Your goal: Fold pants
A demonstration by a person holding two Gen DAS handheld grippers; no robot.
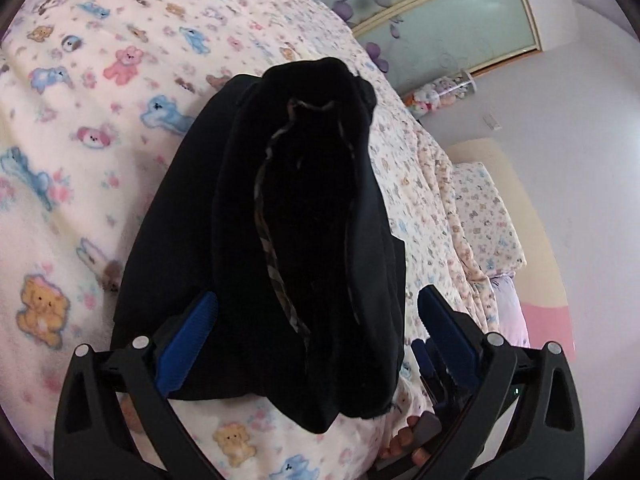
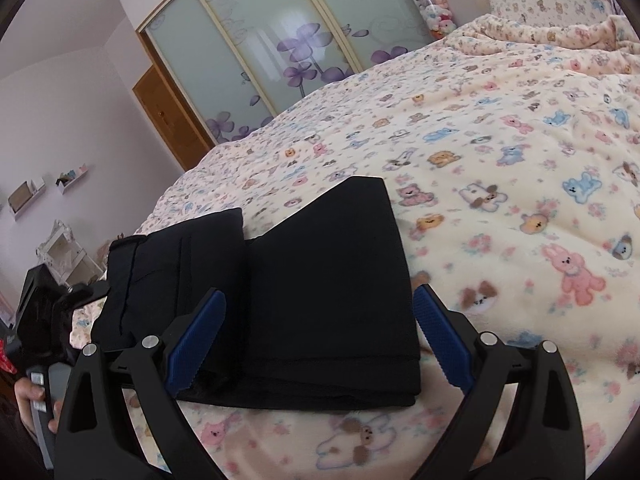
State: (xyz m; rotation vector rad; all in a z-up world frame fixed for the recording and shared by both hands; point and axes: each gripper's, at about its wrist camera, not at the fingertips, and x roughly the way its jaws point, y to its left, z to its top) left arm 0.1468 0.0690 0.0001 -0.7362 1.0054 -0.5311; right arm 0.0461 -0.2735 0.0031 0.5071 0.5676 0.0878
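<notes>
The black pants (image 1: 304, 248) lie folded on the bed. In the left wrist view the waistband opening faces me, with a patterned inner lining showing. My left gripper (image 1: 316, 320) is open, its blue pads on either side of the waist end, not pinching it. In the right wrist view the pants (image 2: 320, 280) show as a flat folded stack with the hem edge nearest me. My right gripper (image 2: 320, 320) is open, its pads astride the hem end. The other gripper (image 2: 48, 320) shows at the left by the waist end.
A fleece blanket (image 2: 500, 160) with teddy-bear print covers the bed. Pillows (image 1: 480, 208) lie at the bed's head. A sliding wardrobe (image 2: 280, 40) with purple flowers stands behind. A clear tube of plush toys (image 2: 432, 4) stands by the wall.
</notes>
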